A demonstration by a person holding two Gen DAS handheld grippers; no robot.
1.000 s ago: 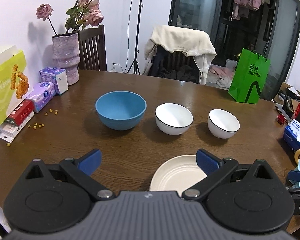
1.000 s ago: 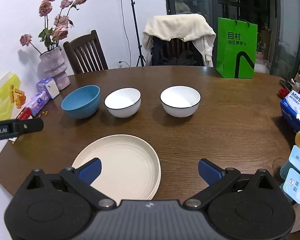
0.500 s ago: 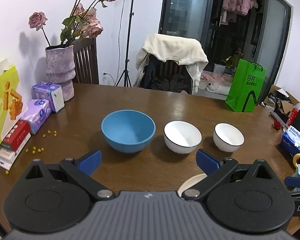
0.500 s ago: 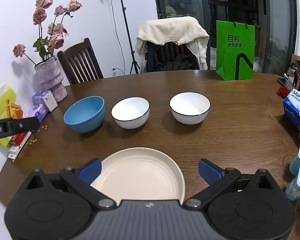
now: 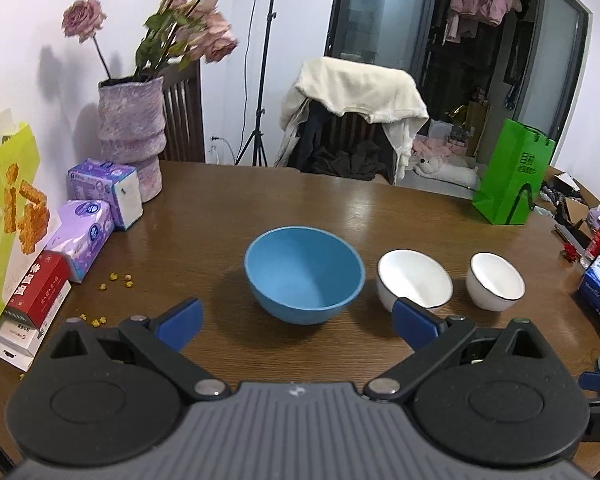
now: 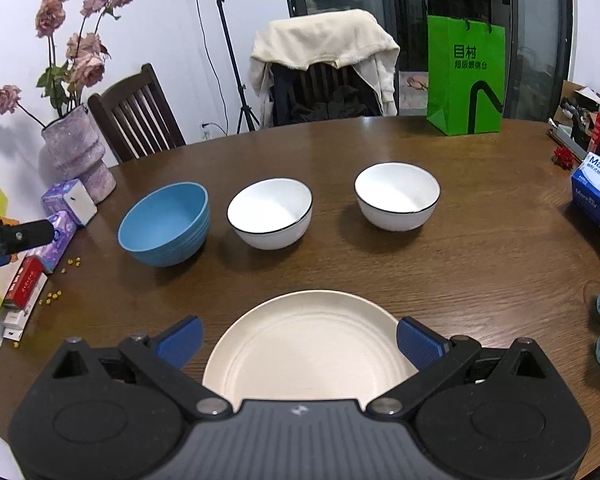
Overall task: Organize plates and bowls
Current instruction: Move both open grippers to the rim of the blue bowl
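left wrist view: the left tool (image 5: pixel 296 322) hangs over the brown tabletop (image 5: pixel 228 208) with its two blue fingers (image 5: pixel 178 322) spread wide and nothing between them. the blue bowl (image 5: pixel 304 274) sits right in front of it, in the gap between the fingers but farther back and not touching. to the right of the blue bowl stand two white bowls, a near white bowl (image 5: pixel 414 285) and a far white bowl (image 5: pixel 495 281), all three in a row. a purple vase (image 5: pixel 132 136) with pink flowers stands at the far left, with tissue packs (image 5: pixel 85 232) beside it. a green bag (image 5: pixel 512 178) stands at the far right.

right wrist view: the right tool (image 6: pixel 300 342) is also spread wide and grips nothing. the cream plate (image 6: pixel 308 344) lies flat on the tabletop just under and between its fingers (image 6: pixel 420 342). i cannot tell if a finger touches the plate. behind the plate the blue bowl (image 6: pixel 165 224) is on the left, then the two white bowls. a bit of the left tool (image 6: pixel 14 238) shows at the left edge.
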